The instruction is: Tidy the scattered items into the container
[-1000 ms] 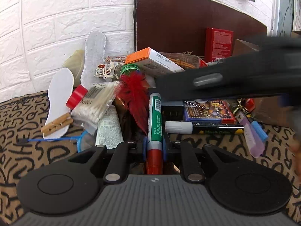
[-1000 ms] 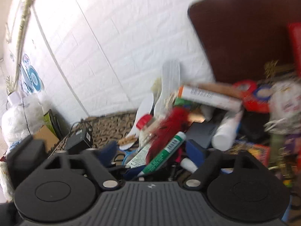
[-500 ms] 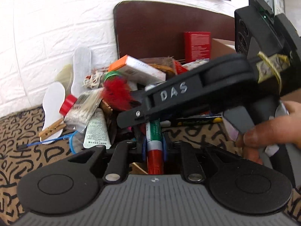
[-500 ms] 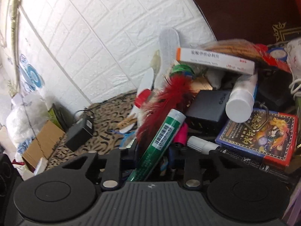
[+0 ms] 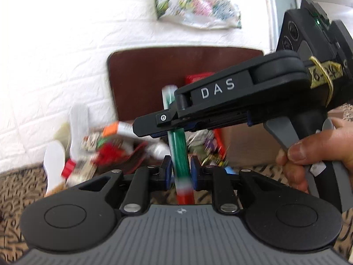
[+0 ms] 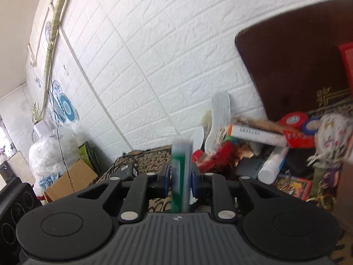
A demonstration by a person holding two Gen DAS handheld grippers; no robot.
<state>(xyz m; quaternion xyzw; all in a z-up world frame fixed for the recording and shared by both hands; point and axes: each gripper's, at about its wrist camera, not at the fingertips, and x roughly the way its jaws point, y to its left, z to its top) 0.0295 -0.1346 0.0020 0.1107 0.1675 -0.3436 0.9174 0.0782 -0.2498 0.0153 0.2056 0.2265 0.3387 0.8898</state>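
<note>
Biggest worry here imo is that both grippers are on the same green marker (image 5: 177, 145) at once. If the two hands pull even slightly different ways, it could twist in the pads, the red cap end could pop loose, or it could slip out and drop back into the pile of clutter (image 5: 106, 152) on the patterned cloth (image 5: 17, 185). The handoff is the other risk: if one lets go before the other has a solid bite, down it goes. Everything is motion-blurred too, so a fast swing could clip the brown board (image 5: 143, 77) leaning on the wall. The left gripper (image 5: 179, 172) is pinched tight on the marker low down, near the red end, with the marker standing nearly upright above the pile. The right gripper (image 6: 181, 176) has just been closing its jaws, and they now squeeze the green barrel further up. In the left view it comes in from the right and crosses in front as a long black body, nose tilted a bit down, with the person's hand (image 5: 308, 154) wrapped round the handle and a finger on the trigger. I honestly can't tell which thing is the container, so no clue how far the marker has to travel.
</note>
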